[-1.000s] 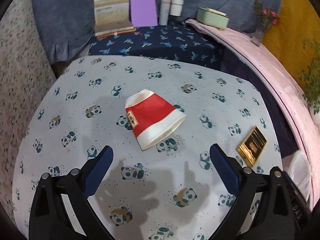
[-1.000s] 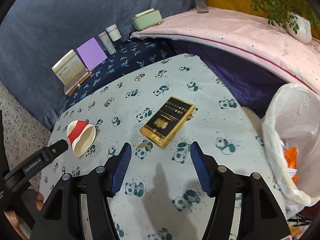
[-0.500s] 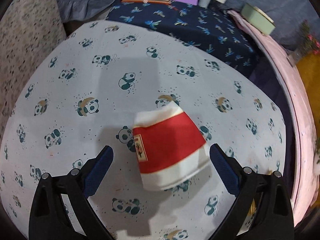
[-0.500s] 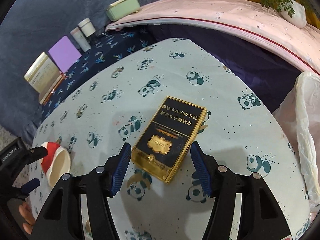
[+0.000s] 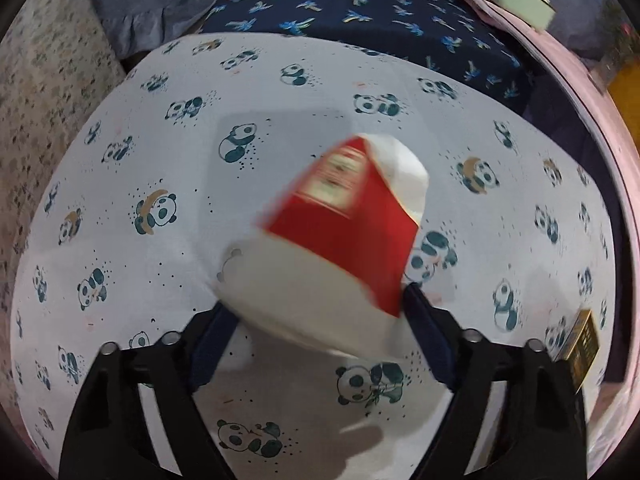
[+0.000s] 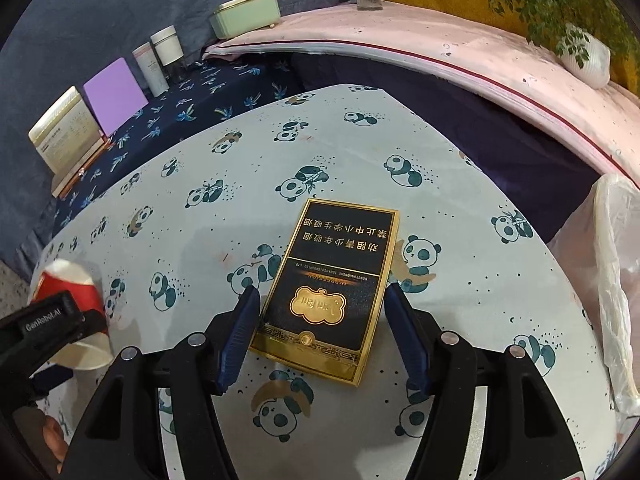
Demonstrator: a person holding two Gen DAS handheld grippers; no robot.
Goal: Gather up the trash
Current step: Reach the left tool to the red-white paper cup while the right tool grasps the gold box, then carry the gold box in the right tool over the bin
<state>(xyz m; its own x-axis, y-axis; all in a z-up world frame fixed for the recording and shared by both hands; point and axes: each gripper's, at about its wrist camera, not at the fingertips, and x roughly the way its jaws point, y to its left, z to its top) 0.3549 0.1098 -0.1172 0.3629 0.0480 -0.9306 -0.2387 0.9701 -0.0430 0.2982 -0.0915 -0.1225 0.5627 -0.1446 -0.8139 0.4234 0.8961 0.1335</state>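
A red and white paper cup [image 5: 340, 232] lies tipped on the panda-print tablecloth [image 5: 160, 140], its wide white rim between the fingers of my left gripper [image 5: 318, 304]. Those jaws are closing and both pads touch the rim; the cup is blurred. The right wrist view shows the same cup [image 6: 68, 284] at the far left. A black and gold cigarette pack [image 6: 332, 280] lies flat on the cloth. My right gripper [image 6: 322, 292] straddles its near half. Its jaws ease slightly wider, with a thin gap beside each pad. The pack [image 5: 584, 340] also shows at the right edge.
A white plastic trash bag [image 6: 612, 272] hangs at the table's right edge. Behind the table, a dark blue cloth holds a book [image 6: 66, 136], a purple card [image 6: 114, 96], two jars [image 6: 160, 56] and a green box [image 6: 244, 14]. A pink cover [image 6: 440, 48] curves along the right.
My left gripper came down over the cup and narrowed onto its rim; the cup tipped and turned. My right gripper dropped closer, and the pack now sits between its fingers.
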